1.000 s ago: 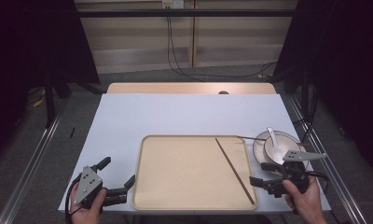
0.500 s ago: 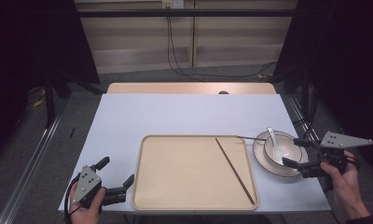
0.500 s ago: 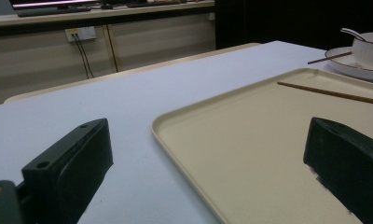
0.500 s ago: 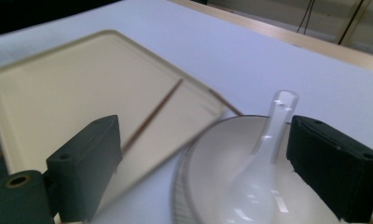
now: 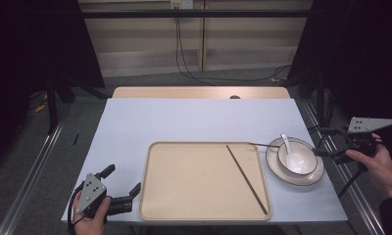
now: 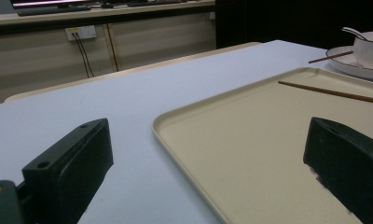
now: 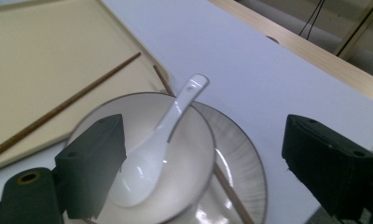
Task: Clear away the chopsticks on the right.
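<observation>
Both grippers, left gripper [image 5: 119, 187] and right gripper [image 5: 328, 144], have black jaws, grey three-cornered top plates with dark holes, and black cables.

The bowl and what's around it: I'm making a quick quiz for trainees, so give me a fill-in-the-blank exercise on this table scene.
1. The white spoon rests inside the ____.
2. The bowl stands on a ____.
3. One chopstick lies on the beige ____.
4. The right gripper, beside the plate, has its jaws ____.

Missing words: bowl; plate; tray; open

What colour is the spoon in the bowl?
White, glossy. The spoon shows best in the right gripper view, lying in the bowl.
</observation>
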The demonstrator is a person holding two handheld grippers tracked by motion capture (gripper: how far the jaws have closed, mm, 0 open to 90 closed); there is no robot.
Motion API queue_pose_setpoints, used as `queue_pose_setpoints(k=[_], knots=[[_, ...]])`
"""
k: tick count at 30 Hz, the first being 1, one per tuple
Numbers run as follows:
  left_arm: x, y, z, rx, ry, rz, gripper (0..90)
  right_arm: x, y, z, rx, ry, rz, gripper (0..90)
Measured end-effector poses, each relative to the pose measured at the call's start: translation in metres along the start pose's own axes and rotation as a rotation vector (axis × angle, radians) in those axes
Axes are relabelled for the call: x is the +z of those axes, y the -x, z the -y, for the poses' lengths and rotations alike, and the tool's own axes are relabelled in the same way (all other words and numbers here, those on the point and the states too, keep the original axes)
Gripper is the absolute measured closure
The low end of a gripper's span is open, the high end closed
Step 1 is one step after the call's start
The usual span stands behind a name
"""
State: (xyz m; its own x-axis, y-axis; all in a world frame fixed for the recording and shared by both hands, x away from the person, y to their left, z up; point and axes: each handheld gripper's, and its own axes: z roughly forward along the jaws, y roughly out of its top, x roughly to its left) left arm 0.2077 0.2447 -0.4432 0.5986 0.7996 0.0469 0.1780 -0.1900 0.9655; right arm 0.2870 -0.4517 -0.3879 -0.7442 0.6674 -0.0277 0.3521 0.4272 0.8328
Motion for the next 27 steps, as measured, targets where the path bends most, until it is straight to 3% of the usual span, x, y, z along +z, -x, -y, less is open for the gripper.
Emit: queue_pose_setpoints(k=[2,3,6,8,10,14,19,20,27], knots=[[0.000,0.000,0.000,0.001,-0.002,-0.001,1.2,0.002,0.010,-0.003,0.029,-0.027,0.011,14.1],[0.000,0.000,0.000,0.000,-0.003,-0.001,1.2,0.002,0.016,-0.003,-0.009,-0.046,0.023,15.2],[0.000,0.000,0.000,0.000,-0.006,-0.008,1.2,0.009,0.030,-0.001,0.001,-0.121,0.038,14.8],[0.000,0.000,0.000,-0.001,-0.007,-0.002,1.2,0.014,0.039,0.003,-0.004,-0.186,0.028,23.1],[0.000,0.000,0.000,-0.001,-0.001,-0.001,1.2,0.020,0.044,0.008,-0.021,-0.237,0.001,37.5],[0.001,0.000,0.001,-0.008,0.000,0.003,1.2,0.033,0.043,0.015,-0.097,-0.327,-0.050,52.5],[0.001,0.000,0.000,0.005,-0.007,0.001,1.2,0.044,0.039,0.015,-0.141,-0.370,-0.085,63.1],[0.001,0.001,0.000,0.004,-0.008,0.000,1.2,0.045,0.038,0.014,-0.152,-0.377,-0.073,64.6],[0.001,0.000,0.001,0.000,-0.003,0.004,1.2,0.058,0.035,0.011,-0.190,-0.434,-0.120,70.7]])
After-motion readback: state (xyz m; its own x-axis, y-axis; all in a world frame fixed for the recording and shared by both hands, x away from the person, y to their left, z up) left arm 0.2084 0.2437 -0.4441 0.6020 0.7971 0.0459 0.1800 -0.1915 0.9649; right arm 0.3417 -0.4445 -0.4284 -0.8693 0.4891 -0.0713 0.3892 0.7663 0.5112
